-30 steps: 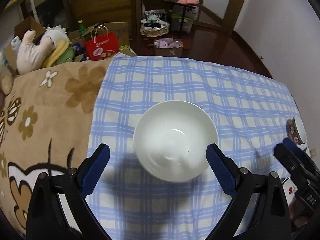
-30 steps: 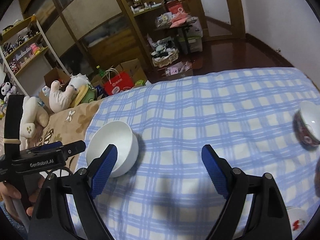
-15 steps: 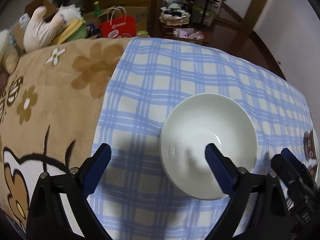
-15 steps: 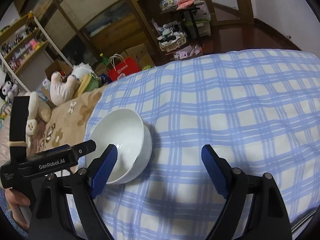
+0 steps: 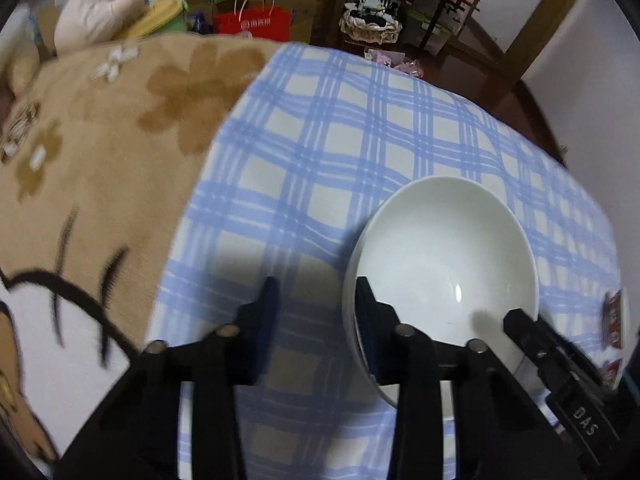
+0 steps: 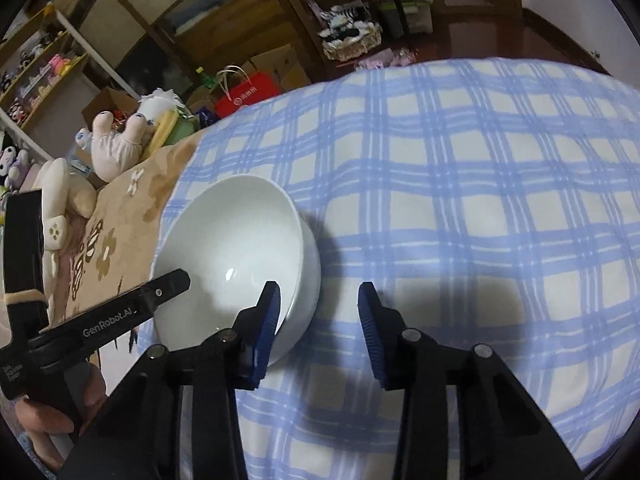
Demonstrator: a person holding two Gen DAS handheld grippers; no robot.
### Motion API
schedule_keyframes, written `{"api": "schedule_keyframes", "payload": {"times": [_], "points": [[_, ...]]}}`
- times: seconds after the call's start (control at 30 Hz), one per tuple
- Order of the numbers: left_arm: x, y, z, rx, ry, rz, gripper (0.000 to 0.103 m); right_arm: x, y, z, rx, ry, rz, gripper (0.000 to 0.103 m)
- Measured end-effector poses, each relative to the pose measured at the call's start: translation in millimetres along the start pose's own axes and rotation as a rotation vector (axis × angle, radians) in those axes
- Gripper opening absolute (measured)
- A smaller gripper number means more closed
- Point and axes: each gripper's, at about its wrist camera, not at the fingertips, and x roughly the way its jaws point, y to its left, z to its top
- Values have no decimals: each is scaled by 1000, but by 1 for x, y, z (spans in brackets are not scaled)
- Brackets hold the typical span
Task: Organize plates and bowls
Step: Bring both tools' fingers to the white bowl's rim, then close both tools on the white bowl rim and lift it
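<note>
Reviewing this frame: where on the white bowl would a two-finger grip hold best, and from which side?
Grip the rim of the white bowl, one finger inside and one outside, coming from above on the near side. It sits upright and open on the checked cloth, its wall thin and its body too wide to span. Both the left gripper and right gripper already straddle the rim.

A plain white bowl (image 5: 444,256) sits upright and empty on the blue-checked cloth (image 5: 328,152).

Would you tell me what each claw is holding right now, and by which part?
Nothing is gripped: the white bowl rests on the checked cloth, and both the left claw and right claw straddle its rim with visible gaps.
</note>
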Motion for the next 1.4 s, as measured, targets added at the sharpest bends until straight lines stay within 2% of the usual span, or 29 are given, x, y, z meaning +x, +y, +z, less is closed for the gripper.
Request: {"api": "schedule_keyframes", "payload": {"times": [0.13, 0.2, 0.3, 0.37, 0.47, 0.57, 0.7, 0.87, 1.4], "points": [[-1, -9, -3, 50, -15, -21, 16, 4, -4, -1, 23, 17, 10, 42], [-2, -16, -4, 69, -13, -27, 9, 6, -3, -2, 22, 20, 21, 32], [-4, -20, -6, 79, -17, -19, 9, 6, -2, -3, 30, 27, 45, 20], [-5, -19, -6, 74, -15, -29, 9, 5, 1, -3, 17, 29, 50, 16], [-8, -18, -8, 80, -21, -31, 9, 3, 6, -4, -14, 26, 31, 15], [-15, -24, -14, 129, -38, 6, 8, -1, 9, -9, -29, 25, 28, 15], [-24, -24, -16, 109, -35, -24, 8, -10, 5, -16, -27, 16, 32, 15], [-34, -41, -25, 156, -27, -24, 8, -30, 0, -22, -42, -9, 3, 15], [-75, -125, -50, 234, -59, -151, 9, -128, -53, -30, -20, -138, -80, 15]]}}
